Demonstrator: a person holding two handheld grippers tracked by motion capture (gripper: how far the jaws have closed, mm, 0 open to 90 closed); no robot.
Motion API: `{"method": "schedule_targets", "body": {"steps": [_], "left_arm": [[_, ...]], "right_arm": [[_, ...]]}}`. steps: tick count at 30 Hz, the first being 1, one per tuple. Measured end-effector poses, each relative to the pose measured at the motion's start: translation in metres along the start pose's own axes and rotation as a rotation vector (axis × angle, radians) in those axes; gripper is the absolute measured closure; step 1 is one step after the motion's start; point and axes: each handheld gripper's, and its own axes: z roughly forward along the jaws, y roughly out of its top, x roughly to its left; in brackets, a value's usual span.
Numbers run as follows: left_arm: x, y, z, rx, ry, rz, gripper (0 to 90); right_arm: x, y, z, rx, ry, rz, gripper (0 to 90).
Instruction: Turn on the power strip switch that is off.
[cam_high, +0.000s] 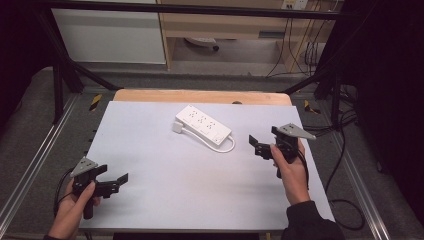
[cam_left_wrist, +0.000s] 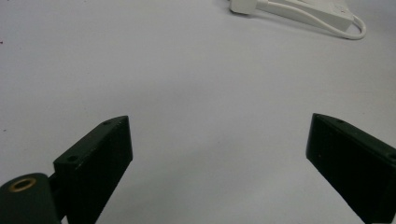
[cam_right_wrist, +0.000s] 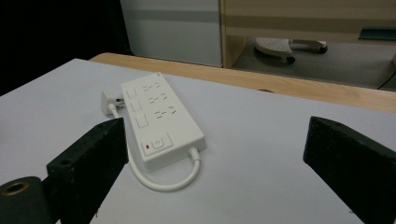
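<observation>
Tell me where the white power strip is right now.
In the high view the white power strip lies diagonally on the white table sheet, toward the far middle. It sits nearer the right gripper than the left gripper, touching neither.

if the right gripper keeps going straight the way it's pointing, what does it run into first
Most likely the white power strip, or its looped cord first. The open right gripper faces it with bare table between them; depth is uncertain.

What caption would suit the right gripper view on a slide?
Open black fingers of the right gripper frame a white rectangular plastic power strip lying with its looped white cord on a pale grey table.
</observation>
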Motion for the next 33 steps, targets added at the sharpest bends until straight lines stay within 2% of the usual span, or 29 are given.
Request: {"method": "schedule_targets", "body": {"steps": [4,9,17,21,26,29,33], "left_arm": [[0.000,-0.001,-0.002,-0.004,0.002,-0.006,7.3],[0.001,-0.002,-0.004,-0.002,-0.002,-0.017,7.4],[0.001,-0.002,-0.004,-0.004,0.002,-0.021,7.4],[0.000,-0.002,-0.003,-0.004,0.002,-0.016,7.4],[0.000,-0.001,-0.003,-0.006,0.005,-0.013,7.4],[0.001,-0.001,-0.003,-0.006,0.006,-0.012,7.4],[0.000,-0.001,-0.002,-0.003,0.008,-0.006,7.4]], "right_arm": [[-0.006,-0.014,-0.012,-0.011,-0.019,-0.012,6.8],[-0.013,-0.032,-0.023,-0.010,-0.037,-0.002,6.9],[-0.021,-0.063,-0.033,0.032,-0.051,0.008,6.9],[-0.022,-0.075,-0.034,0.069,-0.049,0.009,6.8],[-0.019,-0.086,-0.033,0.149,-0.053,-0.021,6.1],[-0.017,-0.092,-0.028,0.197,-0.042,-0.031,5.7],[-0.015,-0.097,-0.019,0.261,-0.051,-0.039,5.4]]}}
